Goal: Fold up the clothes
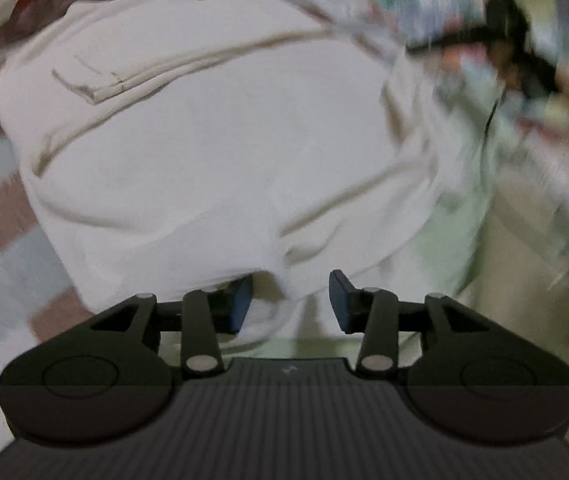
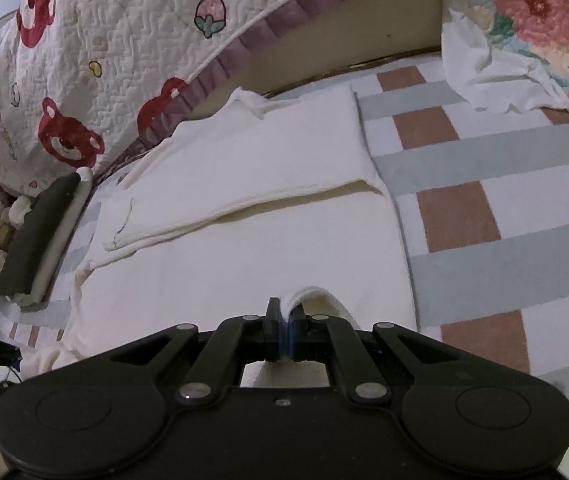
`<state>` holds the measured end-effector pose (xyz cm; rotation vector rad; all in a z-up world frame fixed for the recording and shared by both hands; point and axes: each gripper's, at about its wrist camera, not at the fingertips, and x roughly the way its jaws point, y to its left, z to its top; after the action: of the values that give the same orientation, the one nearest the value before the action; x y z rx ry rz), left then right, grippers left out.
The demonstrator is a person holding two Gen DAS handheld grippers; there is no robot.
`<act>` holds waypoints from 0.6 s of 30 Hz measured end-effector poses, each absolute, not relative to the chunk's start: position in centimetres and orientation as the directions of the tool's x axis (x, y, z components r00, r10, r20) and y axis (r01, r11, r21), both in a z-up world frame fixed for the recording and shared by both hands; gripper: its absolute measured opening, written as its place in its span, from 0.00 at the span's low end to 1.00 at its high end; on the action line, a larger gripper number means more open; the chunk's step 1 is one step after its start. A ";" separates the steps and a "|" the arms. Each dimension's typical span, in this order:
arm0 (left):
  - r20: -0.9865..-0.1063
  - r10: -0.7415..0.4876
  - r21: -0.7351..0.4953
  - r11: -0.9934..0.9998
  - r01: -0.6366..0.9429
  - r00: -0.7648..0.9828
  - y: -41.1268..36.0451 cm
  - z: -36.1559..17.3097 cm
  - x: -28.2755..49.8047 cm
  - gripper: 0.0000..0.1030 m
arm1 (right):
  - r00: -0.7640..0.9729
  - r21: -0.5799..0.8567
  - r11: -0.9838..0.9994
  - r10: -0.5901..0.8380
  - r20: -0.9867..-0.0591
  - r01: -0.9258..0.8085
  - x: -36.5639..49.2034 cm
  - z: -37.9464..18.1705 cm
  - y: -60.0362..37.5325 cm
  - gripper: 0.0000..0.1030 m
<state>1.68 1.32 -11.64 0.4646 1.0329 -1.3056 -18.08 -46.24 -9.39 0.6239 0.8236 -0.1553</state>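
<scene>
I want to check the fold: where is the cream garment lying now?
In the right wrist view the cream garment lies left of centre on the checked bedsheet, below the bear-print quilt; the right gripper pinches its near edge.

Both wrist cameras look steeply down along their fingers, close above a bed (image 2: 484, 168). Both views share the same cream garment (image 1: 204, 140) (image 2: 244, 220); the left view is blurred.

The bed (image 2: 484, 168) wears a checked cover of brown, grey and white. On it lies a folded cream garment (image 2: 244, 208) — left of middle — with a floral quilt (image 2: 532, 12) bunched at the far right corner and a bear-print quilt (image 2: 96, 60) heaped far left.
</scene>
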 end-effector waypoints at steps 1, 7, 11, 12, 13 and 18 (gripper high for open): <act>-0.843 -0.537 -0.200 0.249 0.948 -0.036 1.1 -12.1 1.2 0.40 | 0.680 0.465 0.805 0.107 -0.725 0.369 -18.2 -9.7 -46.3 0.09; -0.837 -0.547 -0.244 0.346 0.906 -0.016 1.4 -13.5 2.7 0.03 | 0.666 0.481 0.767 0.095 -0.740 0.425 -19.1 -12.1 -46.0 0.44; -0.820 -0.572 -0.321 0.437 0.840 -0.016 0.6 -10.9 3.7 0.02 | 0.684 0.496 0.763 0.098 -0.723 0.415 -19.3 -12.7 -45.6 0.05; -0.795 -0.607 -0.347 0.436 0.830 -0.013 0.4 -9.8 4.2 0.02 | 0.707 0.509 0.756 0.089 -0.702 0.411 -19.1 -12.0 -46.0 0.05; -0.773 -0.634 -0.314 0.428 0.848 0.033 0.2 -8.5 4.5 0.02 | 0.730 0.522 0.750 0.078 -0.679 0.406 -18.7 -11.2 -46.4 0.05; -0.700 -0.686 -0.231 0.480 0.846 0.198 -0.3 -5.3 8.2 0.02 | 0.803 0.530 0.758 0.015 -0.596 0.380 -16.3 -6.8 -48.6 0.05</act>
<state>8.18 -0.30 -5.31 0.2232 0.8454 -1.0849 -16.33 -48.57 -6.80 0.6903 0.6169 -0.2130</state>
